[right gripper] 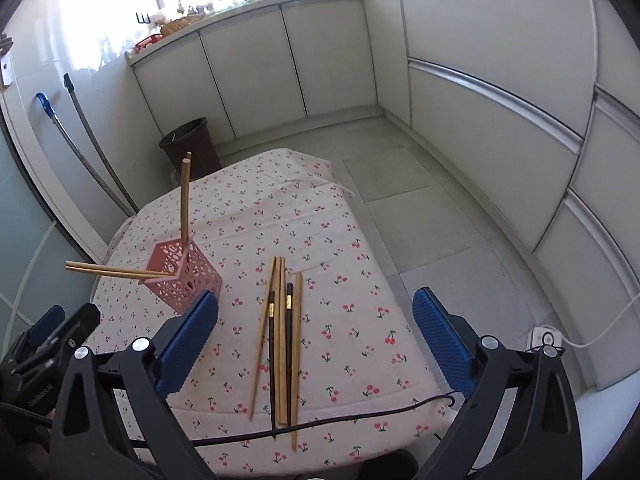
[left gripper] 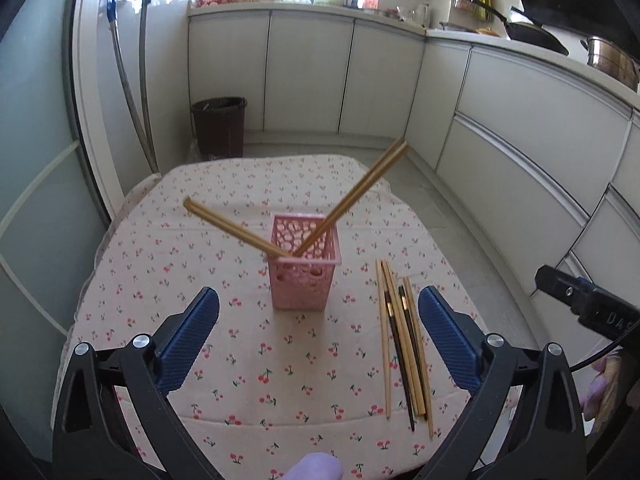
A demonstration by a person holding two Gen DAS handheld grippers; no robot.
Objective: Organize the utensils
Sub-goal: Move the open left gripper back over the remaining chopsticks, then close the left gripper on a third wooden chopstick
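Kitchen with white cabinet fronts along two walls and a pale tiled floor; a low table under a cherry-print cloth stands in the middle.

Left wrist view: a pink perforated square plastic holder stands upright near the table's centre. Two pairs of tan wooden chopsticks sit in it, one pair leaning up to the right, the other leaning out to the left. To the right of the holder, apart from it, a loose bundle of chopsticks lies flat on the cloth: several tan wooden ones and two black ones with gold bands. The left gripper hovers above the near half of the table, blue-padded jaws spread wide, nothing between them. A dark brown waste bin stands on the floor beyond the table. A black pan rests on the counter at upper right.

Right wrist view: the same cloth, with the loose bundle lying straight ahead between the fingers' lines of sight. The right gripper has its jaws wide apart and empty, above the bundle, not touching it. The holder is at left, one pair upright, one pair sticking out leftward. A black cable crosses the near table edge. The bin sits behind.
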